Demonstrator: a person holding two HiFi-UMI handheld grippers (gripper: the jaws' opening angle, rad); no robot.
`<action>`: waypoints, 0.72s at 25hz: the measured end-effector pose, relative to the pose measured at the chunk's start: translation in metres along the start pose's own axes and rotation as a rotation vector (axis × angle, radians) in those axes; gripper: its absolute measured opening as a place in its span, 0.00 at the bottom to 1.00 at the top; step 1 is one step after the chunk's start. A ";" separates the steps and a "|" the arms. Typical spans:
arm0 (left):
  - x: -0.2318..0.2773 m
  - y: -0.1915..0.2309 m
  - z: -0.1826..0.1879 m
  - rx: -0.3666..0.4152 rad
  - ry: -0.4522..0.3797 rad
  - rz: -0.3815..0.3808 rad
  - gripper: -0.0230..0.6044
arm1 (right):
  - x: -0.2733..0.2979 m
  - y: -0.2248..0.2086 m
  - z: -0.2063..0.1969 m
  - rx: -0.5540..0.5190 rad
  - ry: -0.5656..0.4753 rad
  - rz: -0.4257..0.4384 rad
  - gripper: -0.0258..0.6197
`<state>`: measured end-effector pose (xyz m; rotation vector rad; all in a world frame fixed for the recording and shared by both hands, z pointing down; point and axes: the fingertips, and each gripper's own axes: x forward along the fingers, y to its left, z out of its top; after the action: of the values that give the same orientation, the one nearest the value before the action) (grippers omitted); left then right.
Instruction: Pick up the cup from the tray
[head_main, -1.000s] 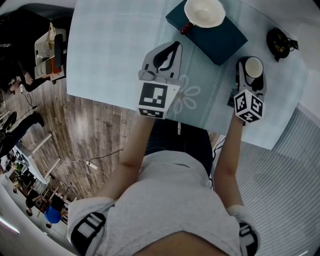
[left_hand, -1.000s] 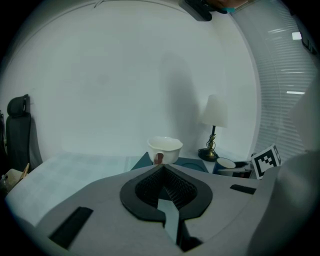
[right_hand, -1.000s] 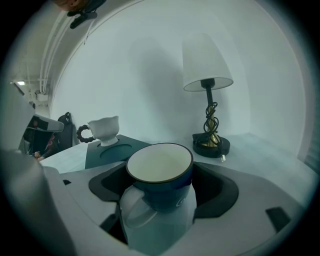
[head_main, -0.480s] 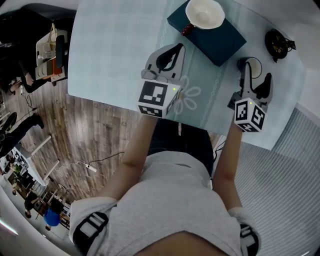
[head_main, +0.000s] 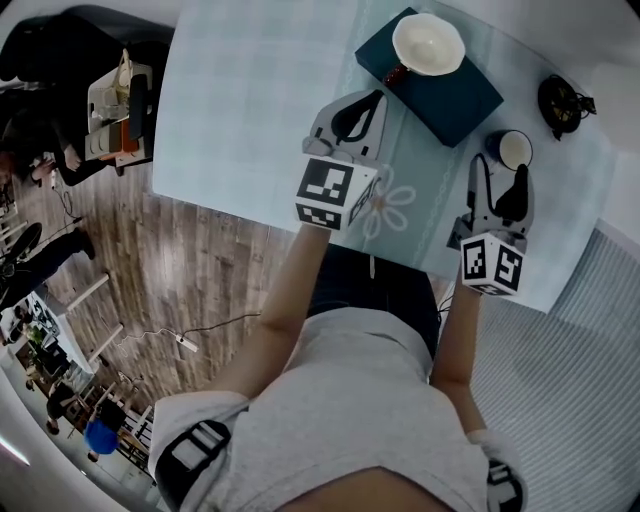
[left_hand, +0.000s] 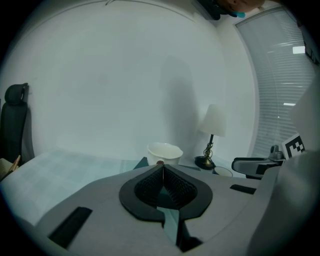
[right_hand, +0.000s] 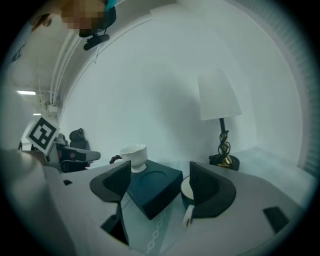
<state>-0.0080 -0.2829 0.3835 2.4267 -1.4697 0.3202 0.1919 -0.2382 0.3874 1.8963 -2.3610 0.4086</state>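
A dark teal tray (head_main: 455, 95) lies on the light blue tablecloth, and a white wavy-rimmed cup (head_main: 428, 43) stands on its far end. A small dark cup with a white inside (head_main: 512, 150) stands on the cloth right of the tray. My right gripper (head_main: 498, 172) is open just short of that small cup, lifted off it, with nothing between its jaws. In the right gripper view the small cup (right_hand: 186, 192) is half hidden behind the right jaw, beside the tray (right_hand: 152, 192). My left gripper (head_main: 362, 100) hovers shut and empty near the tray's near-left side.
A table lamp (right_hand: 220, 115) with a black base (head_main: 563, 100) stands at the table's far right. The table's near edge (head_main: 240, 205) drops to a wooden floor. Chairs and desks stand far left. The person's body fills the lower head view.
My right gripper has drawn back and up from the small dark cup, which was between its jaws and now stands alone on the cloth. The left gripper has barely moved.
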 end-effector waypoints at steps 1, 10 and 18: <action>0.002 0.001 -0.001 0.001 0.003 -0.009 0.04 | 0.000 0.007 -0.001 0.000 0.003 0.019 0.60; 0.027 0.014 -0.014 0.009 0.030 -0.077 0.29 | 0.000 0.053 -0.022 0.043 0.052 0.100 0.18; 0.051 0.013 -0.024 0.060 0.048 -0.130 0.34 | 0.001 0.067 -0.030 0.044 0.083 0.108 0.11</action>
<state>0.0025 -0.3219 0.4244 2.5289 -1.2933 0.3966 0.1239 -0.2183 0.4061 1.7377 -2.4267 0.5416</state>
